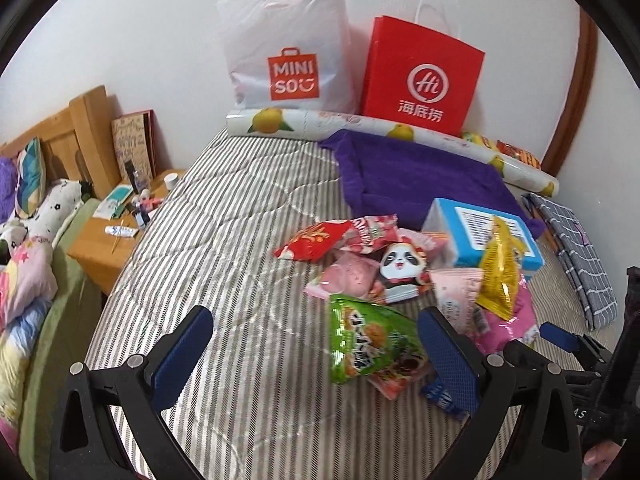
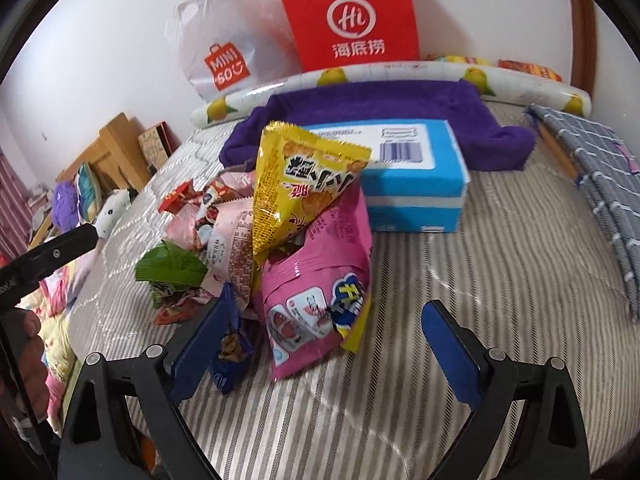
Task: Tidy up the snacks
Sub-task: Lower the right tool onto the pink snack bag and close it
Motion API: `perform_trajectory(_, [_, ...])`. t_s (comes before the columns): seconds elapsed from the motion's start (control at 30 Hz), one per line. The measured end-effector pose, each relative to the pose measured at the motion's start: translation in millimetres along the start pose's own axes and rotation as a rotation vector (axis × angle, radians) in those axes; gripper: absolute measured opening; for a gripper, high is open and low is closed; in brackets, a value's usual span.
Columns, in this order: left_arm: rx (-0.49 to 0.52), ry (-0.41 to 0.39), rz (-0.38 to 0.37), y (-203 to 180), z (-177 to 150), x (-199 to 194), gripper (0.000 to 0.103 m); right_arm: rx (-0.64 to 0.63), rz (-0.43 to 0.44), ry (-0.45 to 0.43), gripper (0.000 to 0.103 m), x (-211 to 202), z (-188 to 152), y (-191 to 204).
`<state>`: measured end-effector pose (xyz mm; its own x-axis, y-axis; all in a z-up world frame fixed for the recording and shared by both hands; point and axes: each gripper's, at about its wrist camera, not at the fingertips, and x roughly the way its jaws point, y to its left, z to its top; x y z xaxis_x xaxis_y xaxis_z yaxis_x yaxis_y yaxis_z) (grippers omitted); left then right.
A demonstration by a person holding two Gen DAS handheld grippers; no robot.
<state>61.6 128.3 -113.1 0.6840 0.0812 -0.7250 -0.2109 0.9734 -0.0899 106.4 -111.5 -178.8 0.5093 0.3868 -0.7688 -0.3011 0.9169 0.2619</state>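
1. Snacks lie in one messy pile (image 1: 400, 280) on the striped bed cover (image 1: 240, 240), a little to the right of the middle.
2. Far back by the wall stand a white bag (image 1: 288, 48) and a red bag (image 1: 420, 76). A purple cloth (image 1: 416, 176) lies in front of them.
3. Next is the blue box (image 2: 412, 176), on the far right side of the pile, touching the purple cloth.
4. A big pink packet (image 2: 320, 280) stands up near the box, and a yellow packet (image 2: 304, 184) leans on top of it.
5. A green packet (image 1: 368, 340) lies on the near side of the pile, with a panda packet (image 1: 400, 268) and a red packet (image 1: 312, 240) farther back.
6. The left gripper (image 1: 316, 356) is wide open and holds nothing. The green packet sits between its fingers.
7. The right gripper (image 2: 324, 352) is wide open too and holds nothing. The pink packet is between its fingers.
8. I think the job has hardly begun. Nothing looks sorted yet, so all the packets still need a tidy place.
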Motion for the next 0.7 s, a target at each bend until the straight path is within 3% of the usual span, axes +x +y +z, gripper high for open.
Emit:
perform_trajectory(0.13, [-0.027,0.025,-0.012,8.7,-2.4,11.9,0.103,-0.025,-0.004,-0.003,0.094,11.2,3.1,2.4])
perform_trajectory(0.3, [-0.030,0.038,-0.016,10.5,-3.8,20.5,0.103,-0.042,0.018,0.002,0.067,16.7,4.5,4.0])
perform_trajectory(0.7, [-0.030,0.039,-0.053,8.3,-9.8,17.8,0.102,-0.051,-0.028,-0.012,0.061,-3.5,-5.8,-3.8])
